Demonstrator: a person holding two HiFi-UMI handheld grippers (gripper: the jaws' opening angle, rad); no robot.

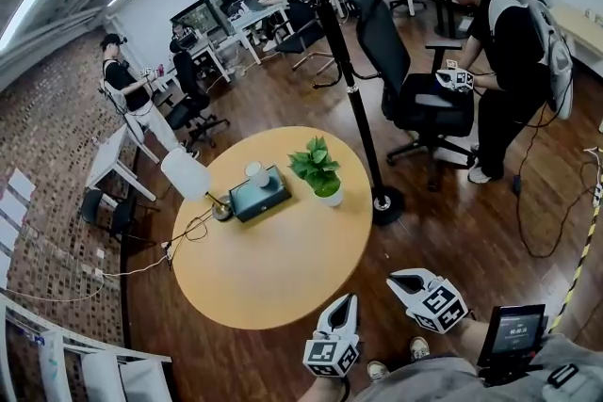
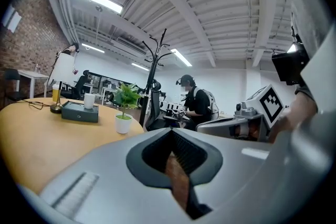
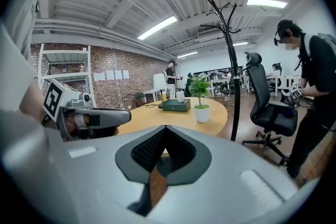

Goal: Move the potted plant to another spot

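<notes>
Small green leafy plant in white pot (image 1: pixel 320 172) stands upright on far part of round wooden table (image 1: pixel 273 282), just beside dark teal box (image 1: pixel 259 195). Left gripper (image 1: pixel 351 298) and right gripper (image 1: pixel 394 279): jaws pressed together, empty, off table's near edge. Plant ahead across table, well apart; neither gripper clearly nearer.

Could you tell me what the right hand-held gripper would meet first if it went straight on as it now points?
The right hand-held gripper would probably meet the round wooden table first, at its near edge or top; depth is unclear. The potted plant stands farther back, slightly right of that line.
</notes>
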